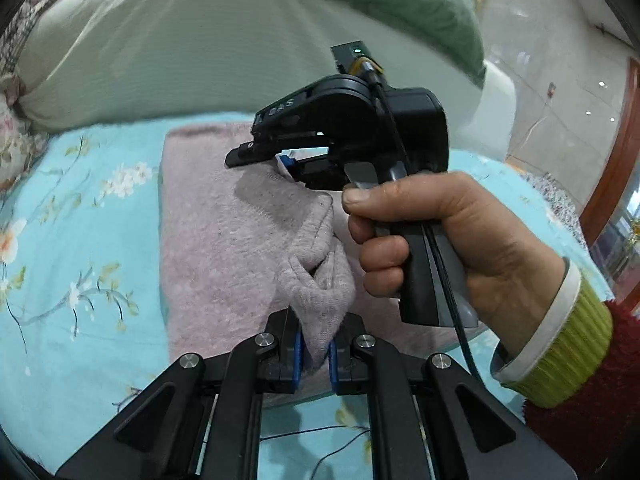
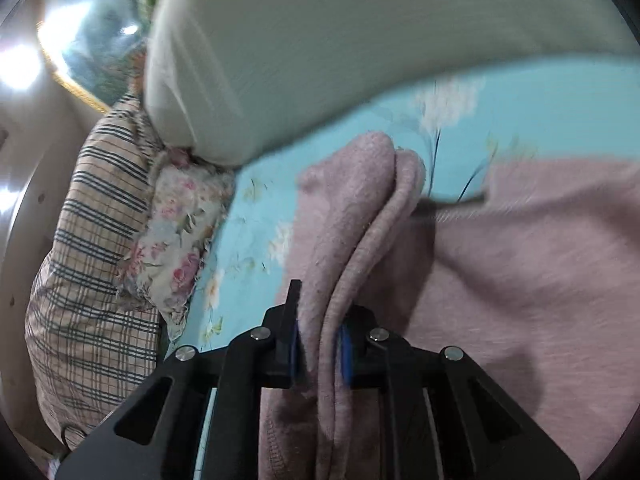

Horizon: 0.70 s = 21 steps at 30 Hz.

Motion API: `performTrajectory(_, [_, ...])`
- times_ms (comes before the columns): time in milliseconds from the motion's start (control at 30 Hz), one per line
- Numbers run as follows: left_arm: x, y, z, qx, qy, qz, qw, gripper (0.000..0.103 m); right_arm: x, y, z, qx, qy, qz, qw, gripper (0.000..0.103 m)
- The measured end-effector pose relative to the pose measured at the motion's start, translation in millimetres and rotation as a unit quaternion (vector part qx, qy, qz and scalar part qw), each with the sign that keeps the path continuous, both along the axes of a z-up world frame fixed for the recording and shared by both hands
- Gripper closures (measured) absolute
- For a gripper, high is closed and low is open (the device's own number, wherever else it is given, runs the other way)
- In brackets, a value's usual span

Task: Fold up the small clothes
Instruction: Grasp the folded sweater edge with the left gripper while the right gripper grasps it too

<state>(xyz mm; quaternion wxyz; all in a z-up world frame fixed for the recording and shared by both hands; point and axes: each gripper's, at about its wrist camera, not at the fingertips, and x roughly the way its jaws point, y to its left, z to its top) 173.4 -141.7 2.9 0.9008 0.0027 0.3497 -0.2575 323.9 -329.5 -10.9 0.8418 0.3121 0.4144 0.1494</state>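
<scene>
A pink knitted garment [image 1: 224, 248] lies on a turquoise flowered bedsheet [image 1: 80, 240]. My left gripper [image 1: 314, 350] is shut on a bunched fold of it at the near edge. Further along the cloth, the right gripper [image 1: 286, 162] is held by a person's hand [image 1: 432, 240], its fingers closed on another lifted part of the garment. In the right wrist view, the right gripper [image 2: 320, 354] pinches a doubled edge of the pink garment [image 2: 520, 260] between its blue pads [image 2: 345, 354]; the fold rises beyond the fingers.
A large pale green quilt [image 1: 180, 48] is piled along the far side of the bed. A plaid pillow [image 2: 92, 260] and a flowered cushion [image 2: 176, 240] lie at the left. A thin dark cable [image 1: 320, 436] trails on the sheet near me.
</scene>
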Motion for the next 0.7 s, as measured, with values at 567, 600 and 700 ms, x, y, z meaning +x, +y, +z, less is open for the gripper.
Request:
performTrajectory(567, [-13,-124,-12,-0.032,0.044,-0.106,0.9929,0.095,-98,-124,-5,-0.087,0.016,-0.105,0.991,0.089])
performTrajectory(600, [-12,-128,-15,-0.029,0.042,-0.113,0.9923,0.095,-97,-125,-10,-0.097,0.029,-0.11,0.989,0.089])
performTrajectory(700, [-5,-136,-30,-0.011,0.053,-0.118,0.9916,0.094,-100,-129,-28,-0.103,0.051,-0.121,0.986,0.09])
